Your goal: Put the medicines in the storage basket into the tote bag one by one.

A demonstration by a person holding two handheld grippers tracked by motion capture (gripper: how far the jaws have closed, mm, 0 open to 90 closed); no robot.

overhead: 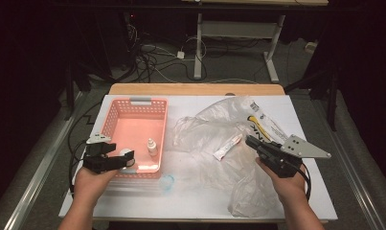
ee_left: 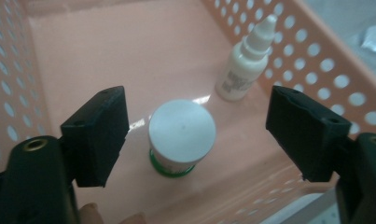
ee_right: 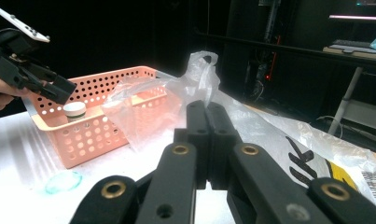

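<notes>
Left tool (overhead: 119,160) hangs over the near end of the pink basket (overhead: 115,115), jaws spread apart, one on each side of a small white-lidded jar (ee_left: 182,135). Neither pad touches the jar; there is clear basket floor on both sides of it in the left gripper view. So: released, nothing grasped.

The jar stands upright on the basket floor, near the basket's near wall. White round lid on top, green band at the base. From the right gripper view the jar (ee_right: 74,111) shows through the basket's perforated wall, directly under the left tool (ee_right: 59,93).

A white dropper bottle (ee_left: 245,63) stands upright in the same basket, just beyond the jar and close to the basket's right-hand wall. Jar and bottle are near each other but apart.

The basket sits on the left half of the counter (overhead: 190,201), reaching toward its far edge.

Right tool (overhead: 250,141) is held over the right half of the counter, above crumpled clear plastic bags (overhead: 214,127). Its jaws (ee_right: 209,140) are pressed flat together with nothing between them: clenched, empty.

A white tube (overhead: 227,147) lies on the plastic near the counter's middle, just left of the right tool's tip, not touching it.

A small clear bluish lid (overhead: 167,182) lies on the bare counter just off the basket's near right corner.
</notes>
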